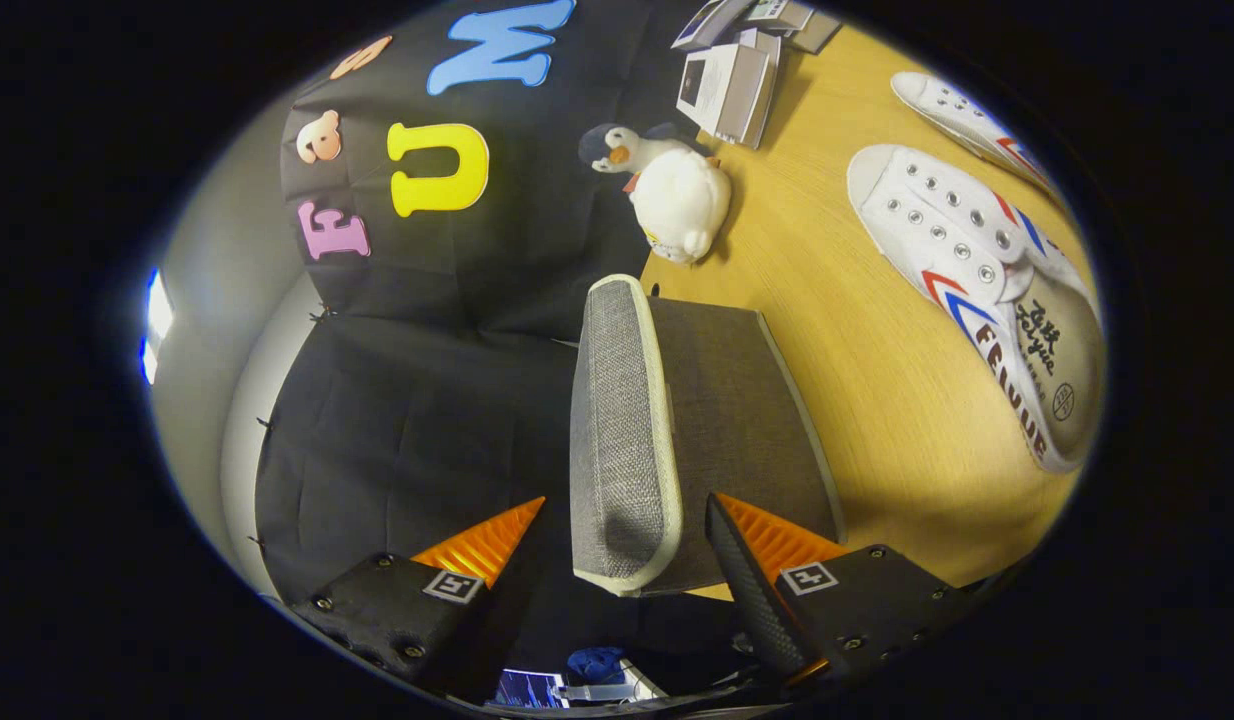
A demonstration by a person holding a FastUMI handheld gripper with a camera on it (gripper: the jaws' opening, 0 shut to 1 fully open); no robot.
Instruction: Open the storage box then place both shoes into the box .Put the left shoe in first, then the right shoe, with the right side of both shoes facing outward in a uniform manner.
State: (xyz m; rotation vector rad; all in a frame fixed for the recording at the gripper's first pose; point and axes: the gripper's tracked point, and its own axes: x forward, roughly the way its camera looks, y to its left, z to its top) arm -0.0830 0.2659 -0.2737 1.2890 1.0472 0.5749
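The grey fabric storage box [747,410] stands on the wooden table [877,400] just ahead of my fingers. Its lid [617,420], grey with a cream trim, is swung up on edge and reaches back between my fingers. My gripper [627,500] is open around the lid's end, with a dark gap between one finger and the lid. Two white canvas shoes with red and blue stripes lie on the table beyond the box: the nearer shoe [962,270] shows its insole, and the second shoe [962,115] lies past it.
A white and grey penguin plush [677,190] lies on the table just beyond the box, against the black cloth wall. Several booklets [737,80] are stacked further back. Bare tabletop runs between the box and the shoes.
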